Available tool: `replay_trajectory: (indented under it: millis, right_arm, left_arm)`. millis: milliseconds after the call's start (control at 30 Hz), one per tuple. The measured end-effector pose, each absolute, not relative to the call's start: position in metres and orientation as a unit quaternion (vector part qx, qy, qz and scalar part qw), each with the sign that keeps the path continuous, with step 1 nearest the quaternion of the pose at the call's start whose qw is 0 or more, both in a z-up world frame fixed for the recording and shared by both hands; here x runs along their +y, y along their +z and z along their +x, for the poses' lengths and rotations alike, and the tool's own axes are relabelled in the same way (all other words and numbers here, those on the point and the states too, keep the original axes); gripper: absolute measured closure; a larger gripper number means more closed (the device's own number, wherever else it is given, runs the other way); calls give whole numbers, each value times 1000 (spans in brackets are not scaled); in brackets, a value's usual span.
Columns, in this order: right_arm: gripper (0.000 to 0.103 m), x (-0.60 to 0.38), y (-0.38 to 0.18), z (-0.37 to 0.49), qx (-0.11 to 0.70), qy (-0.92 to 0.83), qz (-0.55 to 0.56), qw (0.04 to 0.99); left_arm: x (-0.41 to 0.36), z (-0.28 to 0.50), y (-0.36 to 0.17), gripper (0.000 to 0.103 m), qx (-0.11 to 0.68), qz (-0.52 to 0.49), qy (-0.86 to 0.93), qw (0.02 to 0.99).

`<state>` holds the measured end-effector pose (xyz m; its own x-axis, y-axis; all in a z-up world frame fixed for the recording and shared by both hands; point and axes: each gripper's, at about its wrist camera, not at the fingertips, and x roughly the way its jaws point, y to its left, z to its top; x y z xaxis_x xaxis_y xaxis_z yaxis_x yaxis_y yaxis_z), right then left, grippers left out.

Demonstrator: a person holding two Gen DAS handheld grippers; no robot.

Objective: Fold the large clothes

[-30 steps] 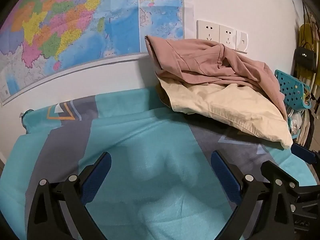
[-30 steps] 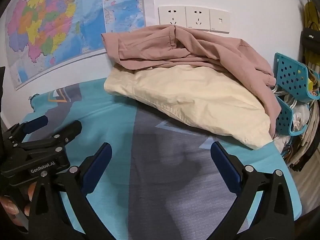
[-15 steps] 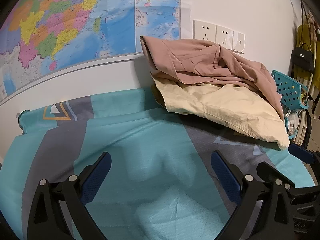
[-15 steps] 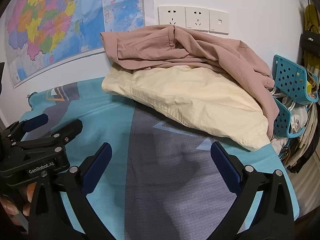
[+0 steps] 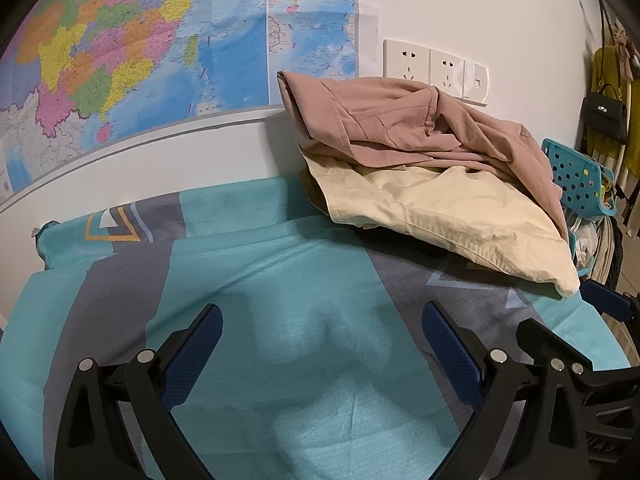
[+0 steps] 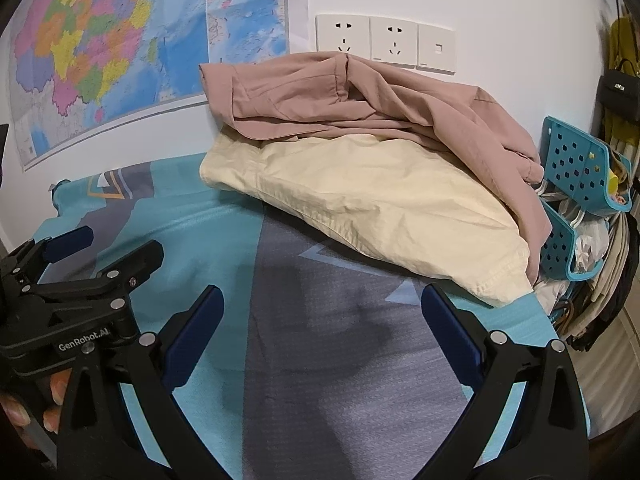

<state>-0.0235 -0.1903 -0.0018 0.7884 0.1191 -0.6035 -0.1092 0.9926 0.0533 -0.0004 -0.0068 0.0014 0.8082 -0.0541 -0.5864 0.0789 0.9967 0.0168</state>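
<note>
The cream garment (image 6: 372, 216) is partly covered by the pink garment (image 6: 360, 100), and its upper portion is concealed. The map (image 5: 140, 60) is cut off at the frame's edge. The basket (image 6: 576, 168) contents cannot be resolved.

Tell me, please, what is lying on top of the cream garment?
A crumpled pink garment lies on the cream garment, covering its far part and right edge. Whatever the cream garment has beneath the pink one is hidden.

Left claw (image 5: 320, 344) jaws spread wide, empty, hovering above bed. Right claw (image 6: 322, 326) same: wide apart, empty, just beside left claw, both facing forward.
</note>
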Motion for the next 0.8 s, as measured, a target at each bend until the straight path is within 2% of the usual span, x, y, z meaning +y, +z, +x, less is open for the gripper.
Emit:
replay_trajectory:
  millis: [800]
  right_arm:
    - [6, -188, 1, -26, 312, 54, 0, 949]
  left_arm:
    - [-7, -1, 1, 7, 304, 19, -37, 952]
